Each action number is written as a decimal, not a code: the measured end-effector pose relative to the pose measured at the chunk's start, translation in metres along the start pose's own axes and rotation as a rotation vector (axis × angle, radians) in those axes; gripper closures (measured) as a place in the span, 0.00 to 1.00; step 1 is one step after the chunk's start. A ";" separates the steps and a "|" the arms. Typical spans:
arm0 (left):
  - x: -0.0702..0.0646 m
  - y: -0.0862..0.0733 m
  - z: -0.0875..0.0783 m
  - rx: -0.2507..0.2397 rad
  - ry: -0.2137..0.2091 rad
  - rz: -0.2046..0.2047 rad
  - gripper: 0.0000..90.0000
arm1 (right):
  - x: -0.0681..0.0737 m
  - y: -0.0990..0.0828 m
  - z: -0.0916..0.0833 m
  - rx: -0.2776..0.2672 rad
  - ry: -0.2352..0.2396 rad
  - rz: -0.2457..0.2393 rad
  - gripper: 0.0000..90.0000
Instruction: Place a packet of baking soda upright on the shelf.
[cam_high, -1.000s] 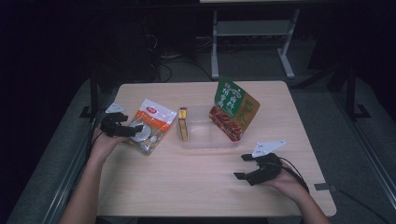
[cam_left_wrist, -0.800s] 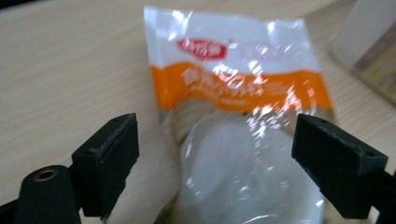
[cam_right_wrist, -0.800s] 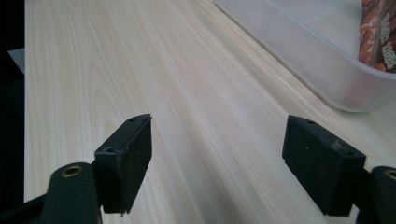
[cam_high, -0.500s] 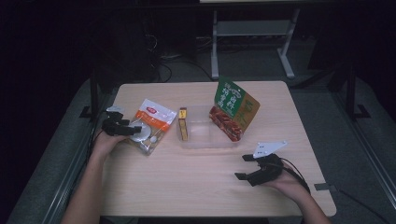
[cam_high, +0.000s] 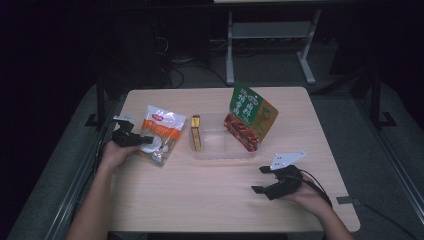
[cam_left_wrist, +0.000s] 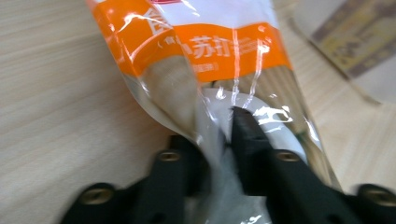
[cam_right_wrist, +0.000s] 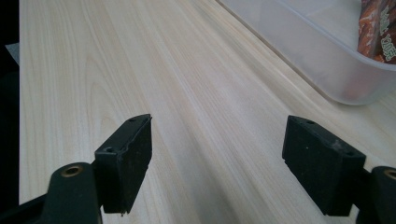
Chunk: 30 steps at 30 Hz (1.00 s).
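Grip is now made on the orange-and-white clear plastic snack bag (cam_high: 159, 132), which lies flat on the pale wooden table (cam_high: 200, 200) at the left side, just left of the small yellow-and-brown box (cam_high: 196, 139). The left gripper (cam_high: 145, 139) has just been closing, and in the left gripper view its black jaws are seen pinched together on the near corner of the snack bag (cam_left_wrist: 224, 70), with film bunched between the pads and a white round shape visible through the plastic. The corner is probably chosen because thin film there folds easily into the jaws, whereas the fuller middle would be crushed. The bag is not yet lifted, judging by how it lies flat in the high view. The clear shallow plastic tray (cam_high: 220, 150) sits at the centre, with the box propped against its left wall and the green-and-red standing pouch (cam_high: 250, 117) leaning over its right far end; the tray is likely the destination, so the bag would have to be carried right. The right gripper (cam_high: 267, 180) is parked low over bare table at the near right, well apart from everything; in the right gripper view its jaws stand wide apart with nothing between them, the tray (cam_right_wrist: 317, 56) lying ahead, so it appears kept clear as a standby. Slip risk is judged moderate: glossy film, small bite.
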<state>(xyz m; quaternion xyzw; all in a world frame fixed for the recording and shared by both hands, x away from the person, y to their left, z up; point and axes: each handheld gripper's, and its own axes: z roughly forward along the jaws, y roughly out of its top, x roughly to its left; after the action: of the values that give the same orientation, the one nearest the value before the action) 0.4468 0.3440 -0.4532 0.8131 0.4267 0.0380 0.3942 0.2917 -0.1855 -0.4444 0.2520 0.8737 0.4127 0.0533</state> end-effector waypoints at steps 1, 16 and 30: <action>-0.001 0.000 -0.001 0.003 -0.004 0.003 0.92 | 0.000 0.000 0.000 0.001 0.000 -0.002 0.26; -0.026 0.009 -0.044 -0.153 -0.043 0.095 0.99 | -0.001 0.000 -0.002 -0.006 -0.004 -0.009 0.26; -0.040 0.007 -0.091 -0.222 -0.022 0.134 0.99 | -0.001 0.002 -0.005 -0.031 -0.006 -0.010 0.27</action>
<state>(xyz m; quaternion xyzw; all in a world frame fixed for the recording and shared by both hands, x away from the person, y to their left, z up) 0.3902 0.3681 -0.3752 0.7913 0.3604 0.1024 0.4831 0.2921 -0.1889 -0.4400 0.2482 0.8683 0.4251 0.0619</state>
